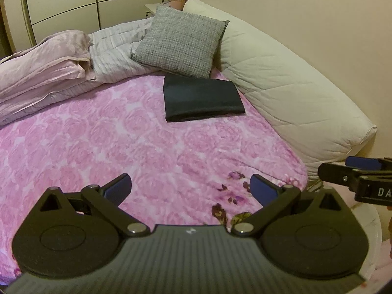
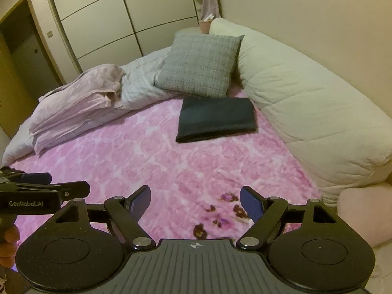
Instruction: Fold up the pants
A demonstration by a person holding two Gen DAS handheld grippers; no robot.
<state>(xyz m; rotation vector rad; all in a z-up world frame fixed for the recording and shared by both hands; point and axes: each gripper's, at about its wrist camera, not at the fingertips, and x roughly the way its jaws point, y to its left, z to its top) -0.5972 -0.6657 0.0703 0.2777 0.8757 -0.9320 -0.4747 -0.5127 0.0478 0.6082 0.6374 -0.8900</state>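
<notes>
Folded dark pants (image 1: 202,99) flat on pink bedspread (image 1: 122,152), beside grey cushion (image 1: 180,41). Left gripper (image 1: 189,189) and right gripper (image 2: 194,202): fingers wide, empty.

The bed (image 2: 152,166) carries a pink rose-patterned cover. The folded dark pants (image 2: 216,118) lie flat on it at 1 o'clock. A grey cushion (image 2: 201,65) touches their far edge at 12 o'clock. Bundled pale bedding (image 2: 80,105) lies at 10 o'clock. A cream quilted bolster (image 2: 306,107) borders the bed at 2 o'clock.
</notes>
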